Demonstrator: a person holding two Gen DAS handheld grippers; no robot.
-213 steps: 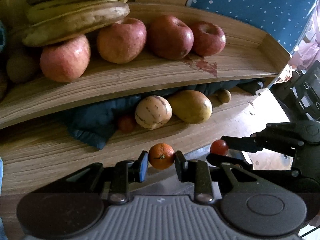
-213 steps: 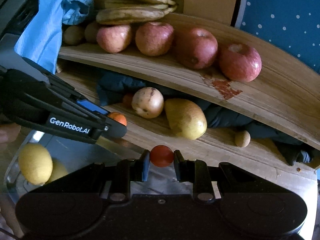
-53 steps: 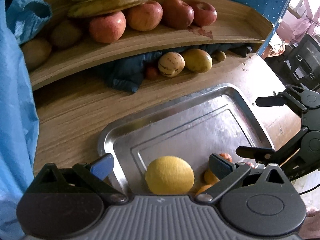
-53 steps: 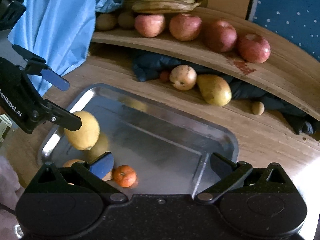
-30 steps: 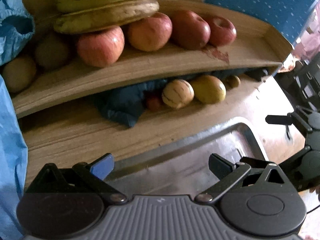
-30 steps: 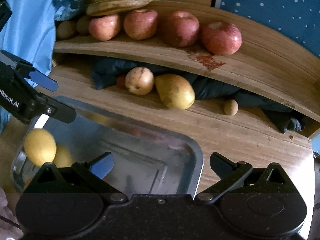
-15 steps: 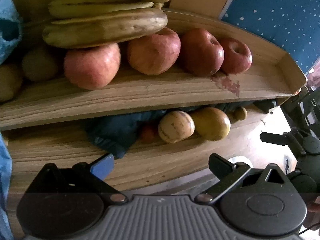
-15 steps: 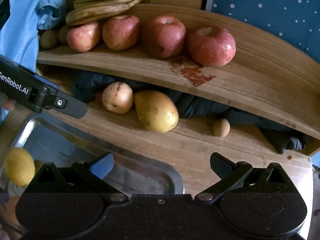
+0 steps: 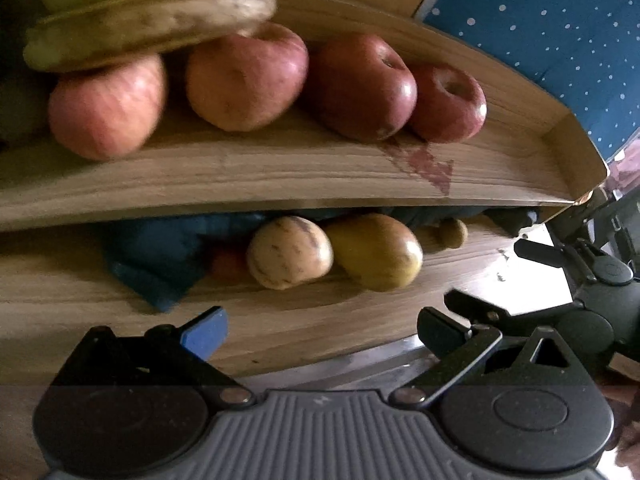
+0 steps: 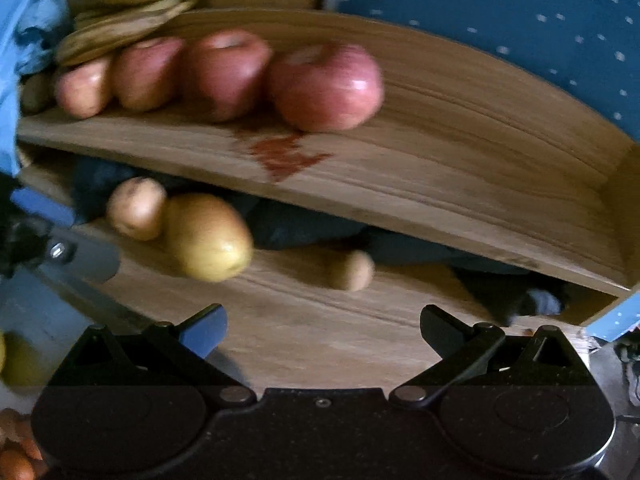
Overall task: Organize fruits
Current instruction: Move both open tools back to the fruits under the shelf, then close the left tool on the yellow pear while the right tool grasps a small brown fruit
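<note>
Red-pink round apples [image 9: 244,76] and brown-speckled yellow bananas [image 9: 152,20] on a pale wood-grain shelf [image 9: 280,168] with a dark red stain [image 9: 432,164]; below, a cream purple-streaked round melon [image 9: 289,257], a yellow-green pear [image 9: 376,256], a dark blue cloth [image 9: 160,256]; behind, a white-dotted blue backdrop [image 9: 560,20].

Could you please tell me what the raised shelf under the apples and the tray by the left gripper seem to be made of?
Shelf: apparently wood or wood-look laminate, matt, with visible grain lines. Tray: likely bare metal, given its shiny grey rim.
</note>
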